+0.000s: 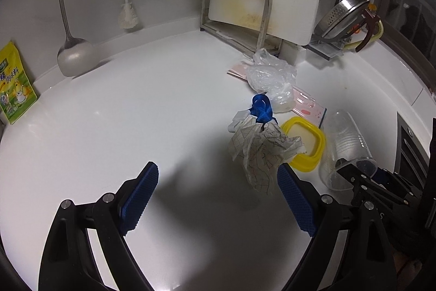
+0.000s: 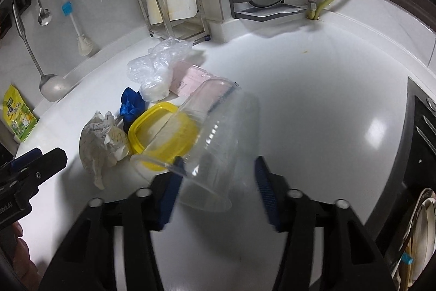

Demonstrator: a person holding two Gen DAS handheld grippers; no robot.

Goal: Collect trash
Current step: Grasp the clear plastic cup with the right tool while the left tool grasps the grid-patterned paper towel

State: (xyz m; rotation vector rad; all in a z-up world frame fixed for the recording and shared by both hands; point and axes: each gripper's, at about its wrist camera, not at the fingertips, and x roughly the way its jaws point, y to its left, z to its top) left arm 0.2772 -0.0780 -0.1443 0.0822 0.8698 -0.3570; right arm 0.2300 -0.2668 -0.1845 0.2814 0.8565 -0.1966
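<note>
A: What does the clear plastic cup (image 2: 215, 152) look like?
B: See-through, ribbed, lying tipped on the white counter (image 2: 313, 113) beside the yellow lid (image 2: 163, 111).
A: And the right gripper (image 2: 218, 176)?
B: Its jaws stand on either side of the cup's rim, not visibly pressing.
A: The left gripper (image 1: 218, 192)?
B: Spread wide, empty, near the crumpled paper (image 1: 259, 152).

Yellow lid (image 1: 319, 139), blue glove (image 1: 261, 108)

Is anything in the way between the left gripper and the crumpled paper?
Nothing visible. The left gripper is open, with bare counter ahead; the crumpled paper lies just beyond its right finger.
</note>
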